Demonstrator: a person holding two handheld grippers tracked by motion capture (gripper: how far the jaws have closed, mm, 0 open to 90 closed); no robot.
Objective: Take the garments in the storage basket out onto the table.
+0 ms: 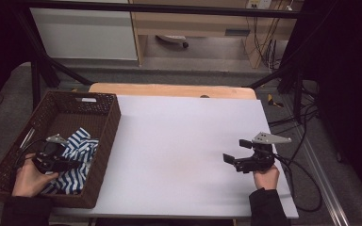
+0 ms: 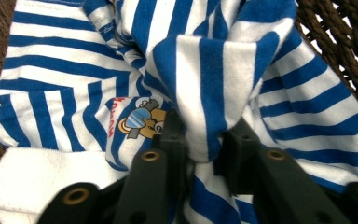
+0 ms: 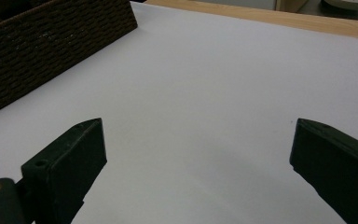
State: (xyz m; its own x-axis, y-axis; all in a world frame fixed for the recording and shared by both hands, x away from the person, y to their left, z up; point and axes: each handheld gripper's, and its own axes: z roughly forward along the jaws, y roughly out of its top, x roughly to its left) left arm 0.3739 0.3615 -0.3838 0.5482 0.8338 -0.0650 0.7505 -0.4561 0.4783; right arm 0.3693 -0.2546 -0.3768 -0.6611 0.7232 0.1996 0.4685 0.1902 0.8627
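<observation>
Foreground, left gripper view: the two black jaws of the left hand-held gripper (image 2: 205, 149) are closed on a bunched fold of a blue-and-white striped garment (image 2: 200, 74), the cloth rising between them in a soft peak. The garment lies inside the dark woven basket (image 1: 104, 123) at the left edge of the desk (image 1: 184, 141); in the high view it sits crumpled in the basket's near half, with the person's left hand (image 1: 28, 179) behind the gripper.

Handling — judged from the folds and drape, the garment is light, limp knit fabric, neither fragile nor slippery. It will sag and trail when raised, so any pinch holds it. A thick gathered fold, such as the one now clamped, looks safer than a single layer. A loose end could catch on the basket's wall (image 2: 349, 42) as it comes out.

The right hand-held gripper (image 1: 238, 153) hovers over the bare white desk at the right, jaws spread wide and holding nothing, well apart from the basket.

Differences between views — the left gripper view resolves details lost from above: a small cartoon print with red lettering (image 2: 137, 121) beside the clamped fold, and a plain white band (image 2: 42, 179) at lower left. The high view alone relates basket, desk and both hands. The right gripper view shows the basket's outer wall (image 3: 51, 51) and the open jaws over blank desk surface.
</observation>
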